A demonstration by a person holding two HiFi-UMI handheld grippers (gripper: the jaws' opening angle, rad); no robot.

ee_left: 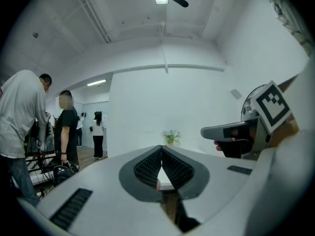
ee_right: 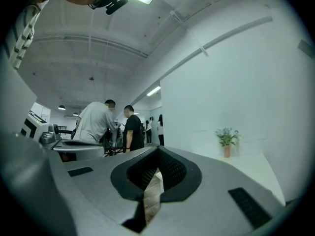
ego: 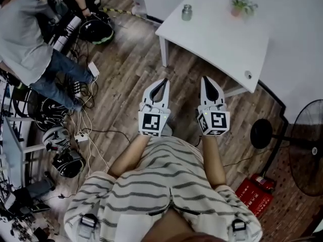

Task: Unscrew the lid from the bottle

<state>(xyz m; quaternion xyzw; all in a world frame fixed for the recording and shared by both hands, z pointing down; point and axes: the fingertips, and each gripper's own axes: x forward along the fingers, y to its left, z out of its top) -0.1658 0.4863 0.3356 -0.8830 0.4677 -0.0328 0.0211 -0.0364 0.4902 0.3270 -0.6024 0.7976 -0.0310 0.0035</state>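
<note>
A small glass bottle (ego: 186, 12) with a metal lid stands near the far left corner of the white table (ego: 217, 39), well ahead of both grippers. My left gripper (ego: 162, 80) and right gripper (ego: 206, 78) are held side by side over the wooden floor, just short of the table's near edge. Both point level at the table, jaws shut, nothing between them. In the left gripper view the closed tips (ee_left: 161, 147) meet in front of the table, with the right gripper (ee_left: 231, 131) alongside. The right gripper view shows its own shut tips (ee_right: 158, 149). Neither gripper view shows the bottle.
A potted plant (ego: 241, 4) stands at the table's back, also in the right gripper view (ee_right: 227, 140). A small round object (ego: 248, 75) lies at the table's near corner. People (ego: 30, 44) and cables (ego: 81, 130) fill the left floor. A fan (ego: 308, 145) and red box (ego: 255, 194) stand right.
</note>
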